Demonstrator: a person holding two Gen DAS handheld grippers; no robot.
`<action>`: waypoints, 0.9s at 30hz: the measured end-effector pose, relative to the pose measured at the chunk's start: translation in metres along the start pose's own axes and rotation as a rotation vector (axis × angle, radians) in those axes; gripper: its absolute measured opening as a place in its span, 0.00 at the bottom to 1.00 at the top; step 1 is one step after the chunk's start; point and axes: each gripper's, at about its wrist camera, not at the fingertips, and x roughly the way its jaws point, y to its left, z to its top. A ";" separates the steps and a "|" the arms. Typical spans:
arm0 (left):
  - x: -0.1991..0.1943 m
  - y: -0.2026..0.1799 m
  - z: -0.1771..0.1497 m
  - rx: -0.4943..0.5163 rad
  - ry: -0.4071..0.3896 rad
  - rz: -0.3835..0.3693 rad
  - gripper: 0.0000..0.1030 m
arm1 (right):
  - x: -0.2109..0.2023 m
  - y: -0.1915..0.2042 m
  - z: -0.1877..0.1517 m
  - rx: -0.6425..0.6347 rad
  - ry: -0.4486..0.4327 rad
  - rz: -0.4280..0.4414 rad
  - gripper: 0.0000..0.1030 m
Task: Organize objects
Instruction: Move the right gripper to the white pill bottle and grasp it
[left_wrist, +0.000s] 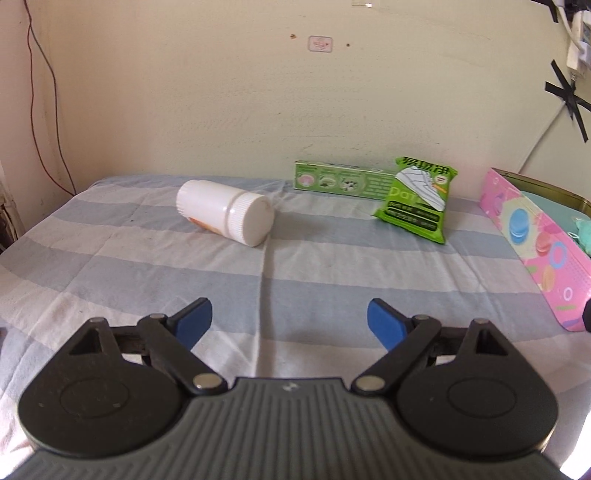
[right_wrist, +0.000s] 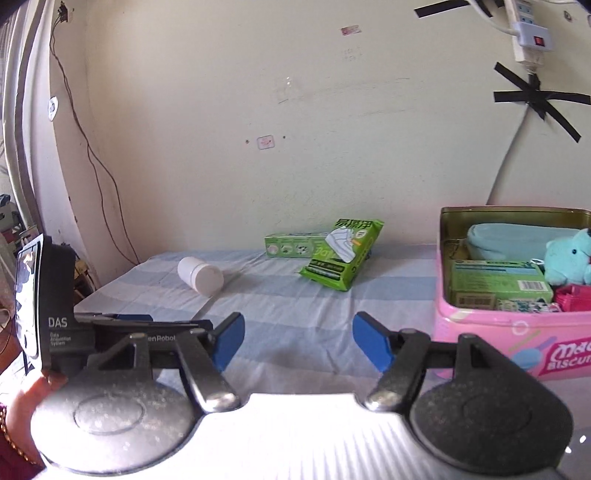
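Nearest us in the left wrist view, our left gripper (left_wrist: 290, 325) stands released, blue pads wide apart with only the striped bedsheet (left_wrist: 110, 266) between them. We judge it empty because the loose things still wait farther up the frame: a white pill bottle (left_wrist: 225, 211) on its side at centre left, cap toward us, a long green box (left_wrist: 341, 181) against the wall, and a green wipes packet (left_wrist: 417, 201) propped on that box's right end. At the right edge we see only the outer wall of the pink biscuit tin (left_wrist: 535, 251).

Our right gripper (right_wrist: 298, 341) is likewise released and holds nothing, its pads parted over bare sheet. This view looks into the tin (right_wrist: 491, 332) at lower right, and that explains the layout: sorted things are already gathered there, namely a teal plush toy (right_wrist: 567, 256), a pale blue pouch (right_wrist: 506, 240), a green carton (right_wrist: 498, 280) and something red at the far right. It also catches the left tool's body at the left edge, which the left view cannot show. The bottle (right_wrist: 201, 275), box (right_wrist: 295, 245) and packet (right_wrist: 338, 254) lie well apart from the tin, so we judge collecting them remains.
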 end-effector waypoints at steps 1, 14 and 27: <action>0.002 0.007 0.001 -0.020 0.002 0.008 0.90 | 0.005 0.004 0.001 -0.006 0.009 0.010 0.65; 0.007 0.102 0.001 -0.419 0.006 0.116 0.94 | 0.113 0.070 0.019 -0.159 0.103 0.114 0.81; 0.008 0.139 -0.005 -0.647 -0.003 0.167 0.94 | 0.259 0.135 0.057 -0.374 0.189 0.207 0.90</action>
